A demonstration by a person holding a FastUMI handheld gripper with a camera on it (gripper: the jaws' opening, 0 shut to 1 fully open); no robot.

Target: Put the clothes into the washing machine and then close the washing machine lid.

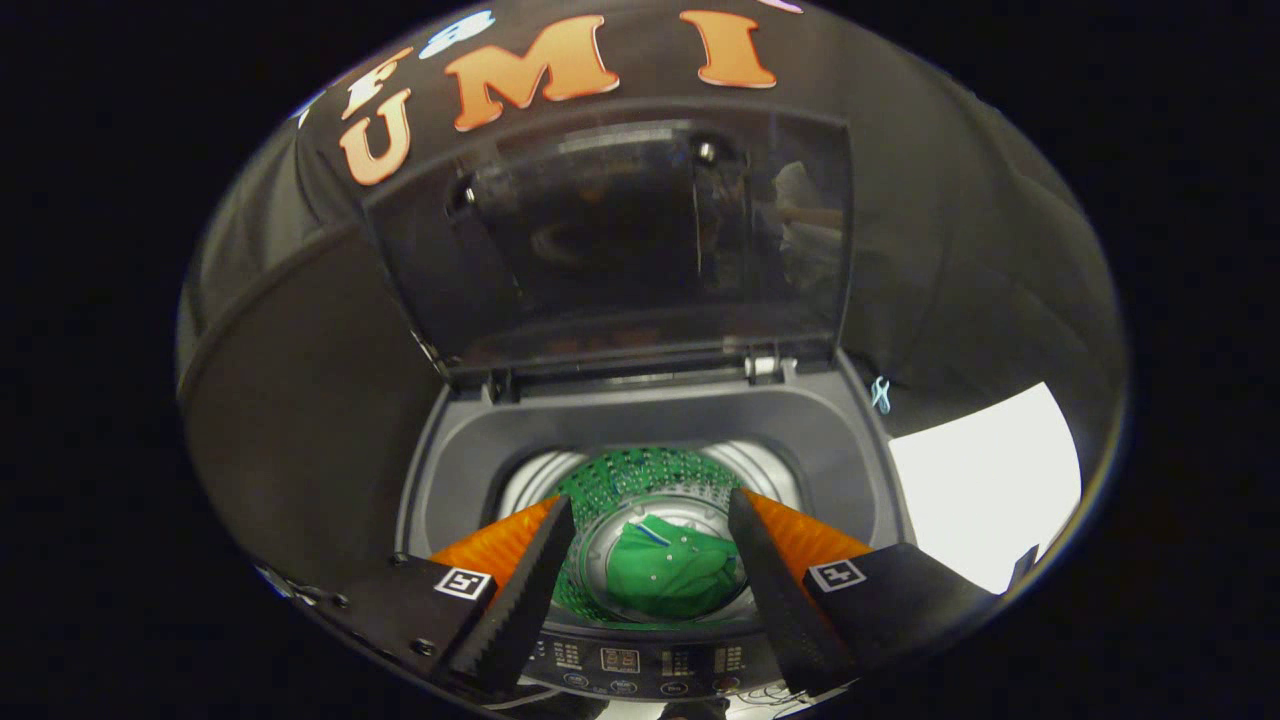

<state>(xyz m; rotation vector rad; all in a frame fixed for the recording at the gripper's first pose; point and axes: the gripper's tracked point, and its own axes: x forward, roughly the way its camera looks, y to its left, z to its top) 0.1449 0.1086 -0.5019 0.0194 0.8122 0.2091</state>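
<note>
From the gripper view, you are holding the gripper (650,530) above the front edge of the washing machine (455,470), looking down into its drum (600,480), and the fingers stand wide apart with nothing between them, so the tool is released and carrying no load. That makes sense given where the clothes are: the green garment (670,575) lies crumpled at the bottom of the drum, seen through the gap between the fingers and well below them, apart from both. It looks settled on the drum floor, not draped over the rim, so nothing should catch when the opening is covered. I judge the loading part done and the closing part not yet begun. The lid (640,240) stands raised behind the opening, tilted back toward the booth wall and hinged along the far rim, which is why the tub is fully exposed to you. Its free edge is at the top, well beyond the fingers, so your next move likely calls for reaching up and over to that edge and drawing it forward and down. The control panel (640,662) sits just beneath the fingers at the near rim; keep clear of its buttons as you move.
</note>
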